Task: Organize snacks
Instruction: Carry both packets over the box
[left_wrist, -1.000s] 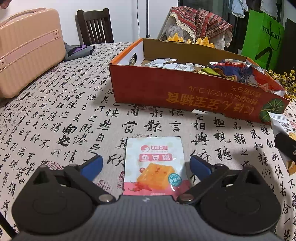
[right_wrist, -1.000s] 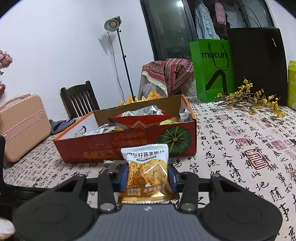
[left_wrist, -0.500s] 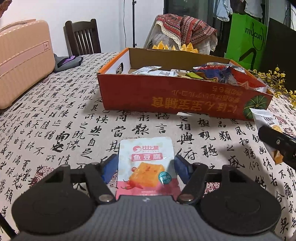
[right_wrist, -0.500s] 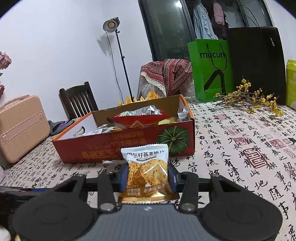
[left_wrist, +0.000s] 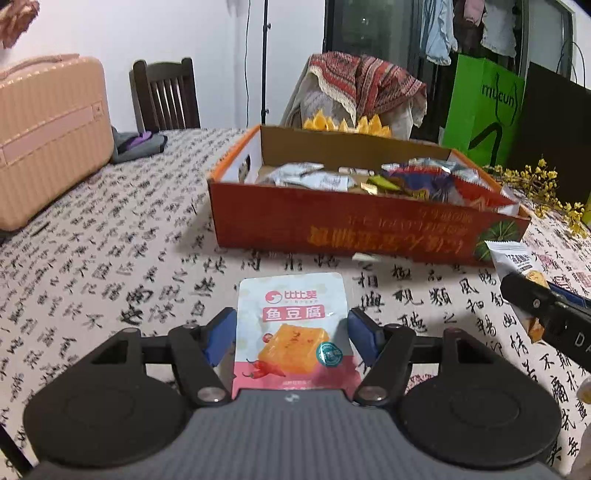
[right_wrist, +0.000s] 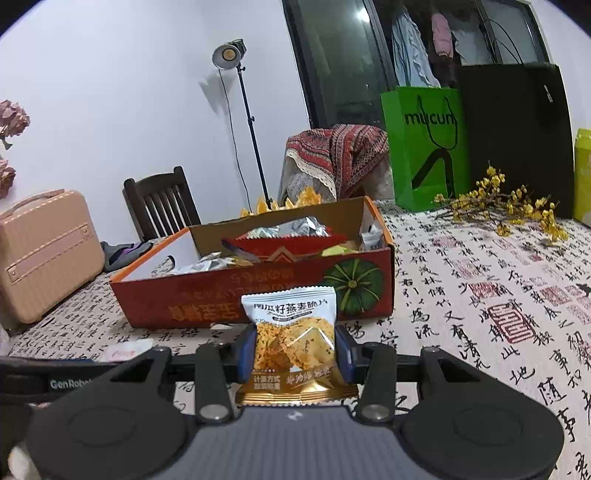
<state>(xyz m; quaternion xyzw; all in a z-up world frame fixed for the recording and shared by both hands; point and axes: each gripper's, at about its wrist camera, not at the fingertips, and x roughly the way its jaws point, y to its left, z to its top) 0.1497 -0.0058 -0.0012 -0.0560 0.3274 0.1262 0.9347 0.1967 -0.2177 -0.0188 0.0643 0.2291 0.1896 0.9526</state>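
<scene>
A white and pink fish tofu packet (left_wrist: 291, 295) sits between the blue pads of my left gripper (left_wrist: 291, 332), which is shut on its sides and holds it just above the tablecloth. My right gripper (right_wrist: 293, 350) is shut on a white and gold oat crisp packet (right_wrist: 291, 317); that packet (left_wrist: 511, 258) also shows at the right edge of the left wrist view. Beyond both stands the open orange snack box (left_wrist: 369, 229), with several wrapped snacks inside. In the right wrist view the box (right_wrist: 258, 295) is straight ahead.
The table wears a calligraphy-print cloth (left_wrist: 110, 240). A pink suitcase (left_wrist: 48, 140) stands at the left, with a dark chair (left_wrist: 162, 96) behind it. A green bag (right_wrist: 424, 147), a black bag (right_wrist: 517, 136) and a yellow flower sprig (right_wrist: 509, 206) occupy the far right.
My left gripper's jaws closed onto the fish tofu packet, then it rose and tipped up a little with the packet. The right gripper and its packet stayed still.
</scene>
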